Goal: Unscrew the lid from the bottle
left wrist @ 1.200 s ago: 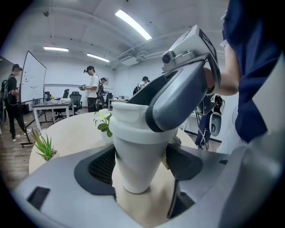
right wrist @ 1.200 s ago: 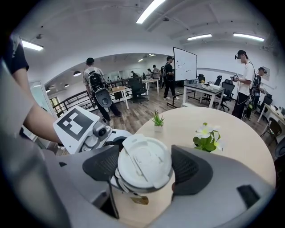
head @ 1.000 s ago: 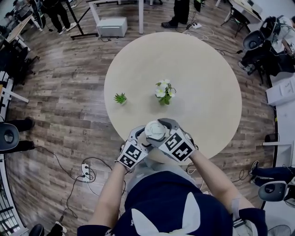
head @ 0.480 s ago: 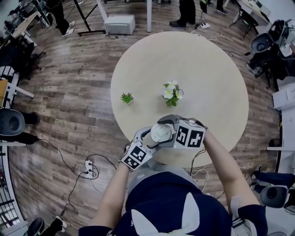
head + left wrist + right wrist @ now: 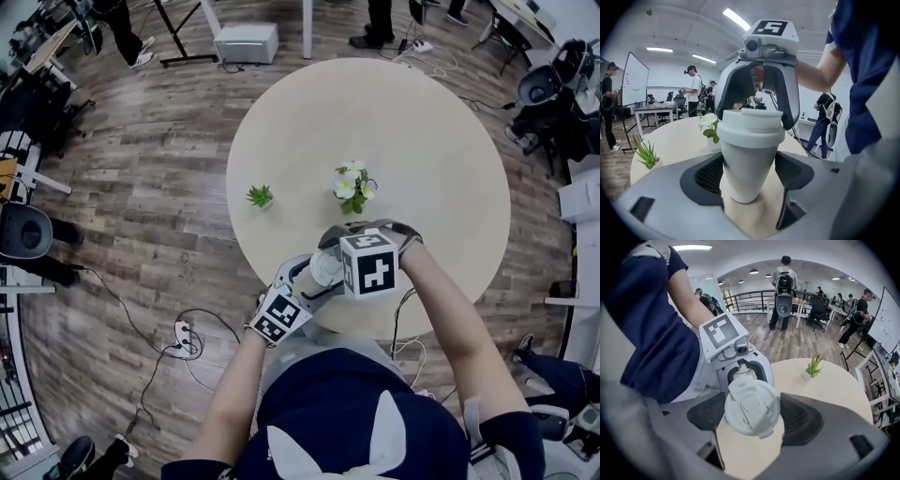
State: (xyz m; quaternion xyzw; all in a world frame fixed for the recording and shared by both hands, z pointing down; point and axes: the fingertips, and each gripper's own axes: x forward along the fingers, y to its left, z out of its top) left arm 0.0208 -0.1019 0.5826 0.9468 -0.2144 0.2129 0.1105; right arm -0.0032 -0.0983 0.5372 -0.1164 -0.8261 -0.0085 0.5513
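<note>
Two grippers are closed on one white bottle (image 5: 749, 145) at the near edge of the round table (image 5: 422, 141), directly in front of the person. The bottle's tapered body is clamped between the pads of the left gripper (image 5: 750, 174), which is seen at lower left in the head view (image 5: 302, 281). Whether the base rests on the tabletop or is held just above it cannot be told. The lid (image 5: 752, 406) is straddled from above by the right gripper (image 5: 753, 412), and its rim is pressed on both sides by jaws set wide apart.

The unscrewing itself is judged to be the step in hand. The lid is seated squarely on the bottle in the left gripper view, with no gap shown beneath its rim, so the thread is judged not yet freed. The next move calls for the body to be held fixed while the lid is turned further. Since a wrist can turn only so far, the lid may need to be released and gripped afresh before it can be lifted straight up.

Compared with a second ago, the right gripper's marker cube has been swung round. It then lay tilted at the lid's lower right and is now squared up beside the lid, part of which it covers. The left gripper's place is almost unchanged. The white flowers (image 5: 352, 186) and the small green plant (image 5: 260, 196) are left undisturbed farther back.
</note>
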